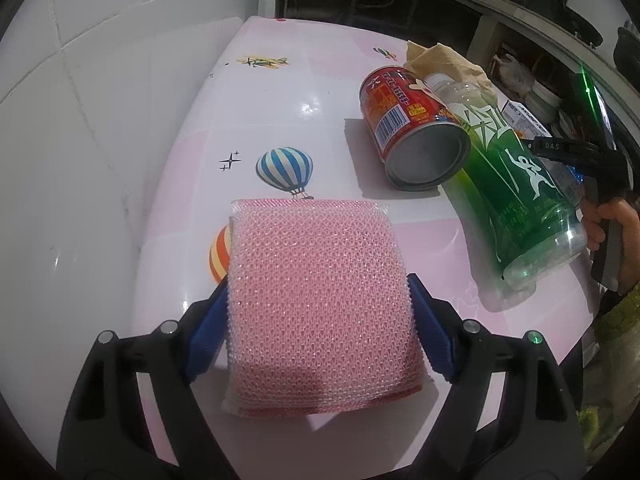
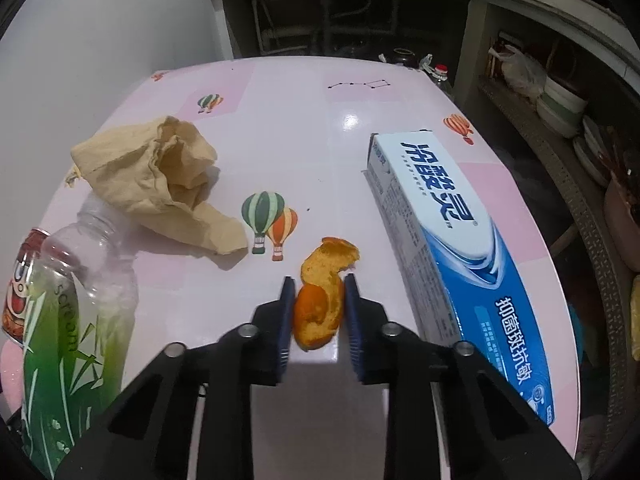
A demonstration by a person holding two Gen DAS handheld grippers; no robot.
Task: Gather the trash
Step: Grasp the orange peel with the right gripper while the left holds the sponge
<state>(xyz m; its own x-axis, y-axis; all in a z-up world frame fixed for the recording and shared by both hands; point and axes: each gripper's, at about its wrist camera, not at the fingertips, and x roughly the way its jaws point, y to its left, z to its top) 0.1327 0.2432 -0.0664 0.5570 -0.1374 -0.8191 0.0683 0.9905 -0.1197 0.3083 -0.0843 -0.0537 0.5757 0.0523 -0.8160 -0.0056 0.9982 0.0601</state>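
R gripper (image 2: pixel 316 292) tilted down, pinching peel (image 2: pixel 320 300).

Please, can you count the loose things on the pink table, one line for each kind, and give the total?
Pink scrubbing sponge: 1
Red can: 1
Green plastic bottle: 1
Crumpled brown paper: 1
Orange peel: 1
Blue and white toothpaste box: 1
Total: 6

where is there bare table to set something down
Free: the stretch beyond the orange peel, between the crumpled brown paper and the toothpaste box, back to the far edge. Also left of the red can, beyond the pink sponge. Crowded: can, green bottle and paper bunch together.
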